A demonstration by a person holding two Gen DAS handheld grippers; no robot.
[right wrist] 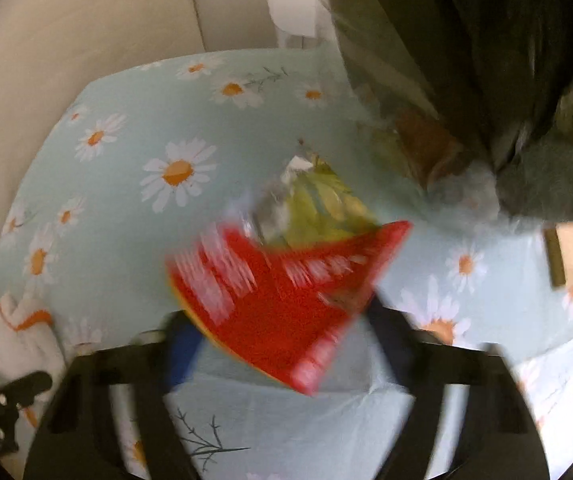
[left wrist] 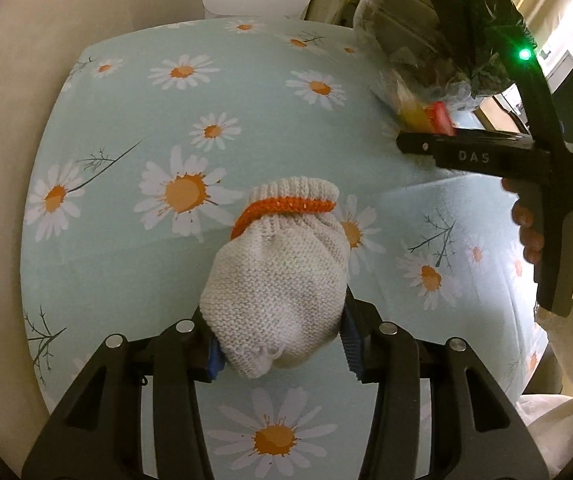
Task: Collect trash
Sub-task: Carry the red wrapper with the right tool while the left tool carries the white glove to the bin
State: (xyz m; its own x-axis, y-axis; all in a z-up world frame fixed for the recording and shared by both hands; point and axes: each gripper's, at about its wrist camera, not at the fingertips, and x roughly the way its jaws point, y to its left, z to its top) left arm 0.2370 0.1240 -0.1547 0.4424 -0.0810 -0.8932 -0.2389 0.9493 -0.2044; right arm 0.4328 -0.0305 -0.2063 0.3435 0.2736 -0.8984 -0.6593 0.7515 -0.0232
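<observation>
Left gripper (left wrist: 280, 354) pinches the knitted glove (left wrist: 276, 292) over the daisy cloth (left wrist: 134, 112), right gripper (right wrist: 274, 332) clamps the red wrapper (right wrist: 282, 300), both likely bound for the far-right trash bag (left wrist: 446, 40).

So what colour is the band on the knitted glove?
Orange, around the cuff of the knitted glove; clearest in the left wrist view.

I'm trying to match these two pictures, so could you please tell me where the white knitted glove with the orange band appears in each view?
Left wrist view: the knitted glove sits at lower centre, clamped in the left claw.
Right wrist view: it shows at the far lower left edge, small and blurred.
Shared landmark: the daisy-print tablecloth, and the red wrapper seen at upper right in the left wrist view.
</observation>
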